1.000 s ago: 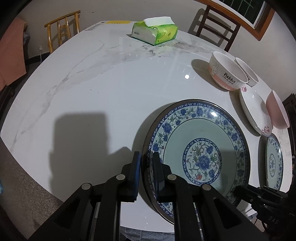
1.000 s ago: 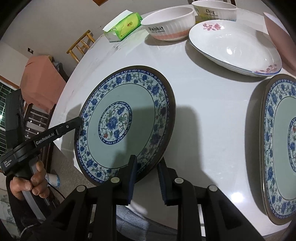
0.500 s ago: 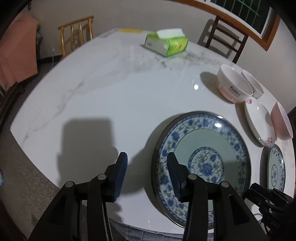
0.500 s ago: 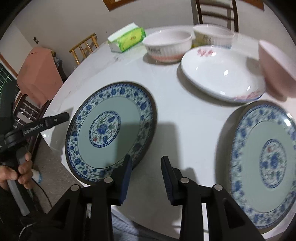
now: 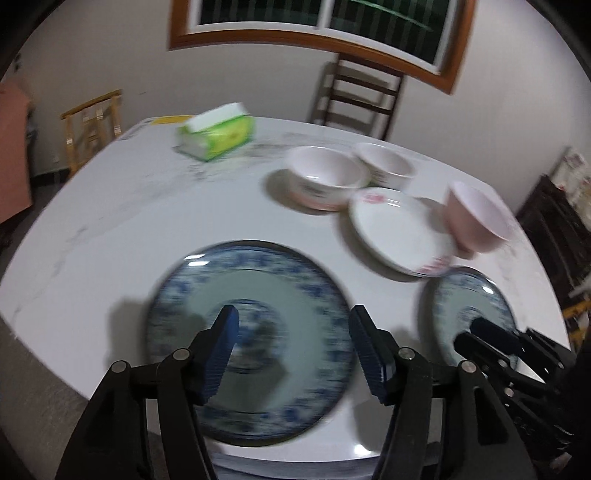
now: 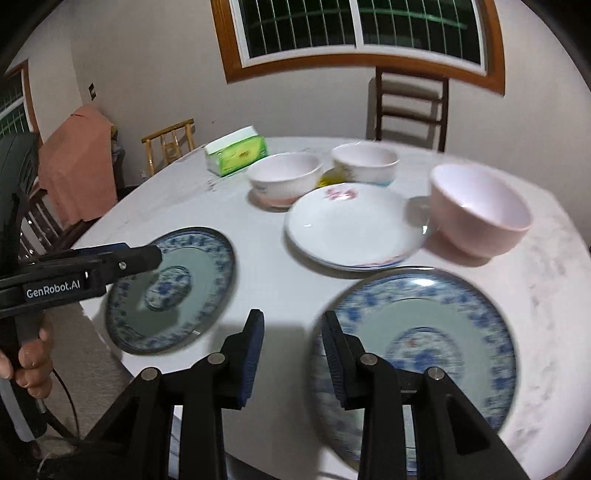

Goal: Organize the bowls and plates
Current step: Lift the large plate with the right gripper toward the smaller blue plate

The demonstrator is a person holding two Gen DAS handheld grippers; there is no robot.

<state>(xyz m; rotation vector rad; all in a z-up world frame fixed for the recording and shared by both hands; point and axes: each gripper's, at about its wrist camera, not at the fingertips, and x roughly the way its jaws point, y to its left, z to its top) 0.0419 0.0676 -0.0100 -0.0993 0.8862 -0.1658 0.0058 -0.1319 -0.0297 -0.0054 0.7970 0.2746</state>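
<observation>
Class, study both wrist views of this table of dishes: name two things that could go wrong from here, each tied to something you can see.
1. The left blue plate overhangs the table edge; a nudge could tip it off.
2. The pink bowl sits against the white plate; lifting either may knock the other.

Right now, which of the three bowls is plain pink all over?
The pink bowl on the far right, beside the white plate; the other two bowls are white with printing.

Green tissue pack point(image 6: 238, 155) on the far side of the white marble table point(image 6: 258, 280), dark wooden chair point(image 6: 410, 107) under the window point(image 6: 362, 29), bamboo chair point(image 6: 170, 146) at left (orange cloth point(image 6: 77, 166) draped nearby).
</observation>
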